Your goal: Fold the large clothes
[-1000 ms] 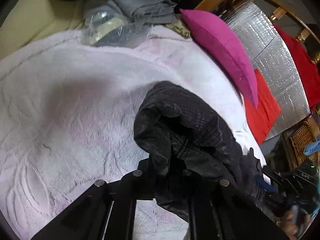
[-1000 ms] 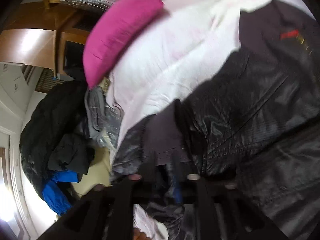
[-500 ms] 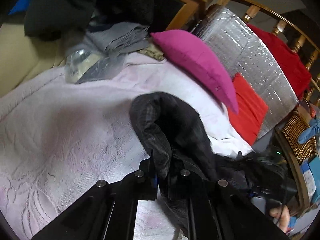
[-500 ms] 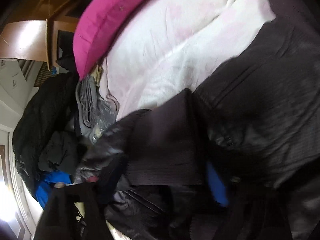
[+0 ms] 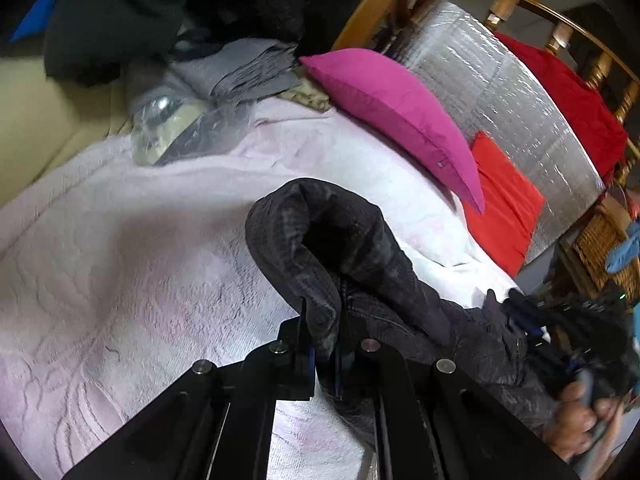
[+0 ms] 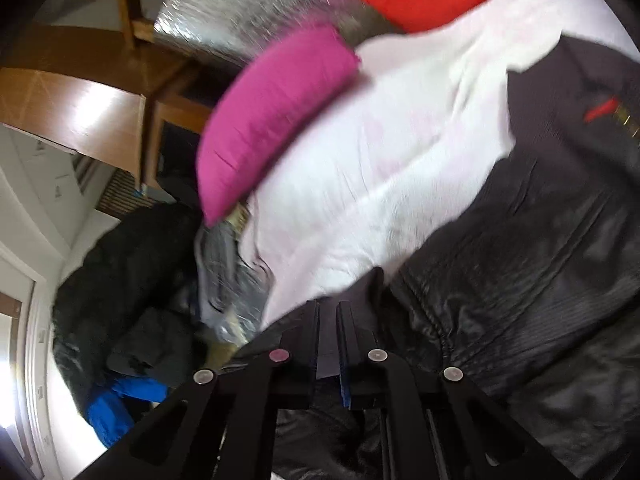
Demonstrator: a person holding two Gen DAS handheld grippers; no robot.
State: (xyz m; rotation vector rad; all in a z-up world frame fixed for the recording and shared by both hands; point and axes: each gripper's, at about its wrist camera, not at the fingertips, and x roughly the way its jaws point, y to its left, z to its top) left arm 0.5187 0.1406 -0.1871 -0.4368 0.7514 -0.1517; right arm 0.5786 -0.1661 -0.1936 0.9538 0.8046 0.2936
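Left wrist view, left gripper (image 5: 323,336) clamping black jacket (image 5: 352,248); right gripper (image 6: 328,316) closed on jacket fabric

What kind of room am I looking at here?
Most likely a bedroom at home: a pale pink bedspread covers a bed, a magenta pillow leans at a wooden headboard, and piled clothes lie beyond.
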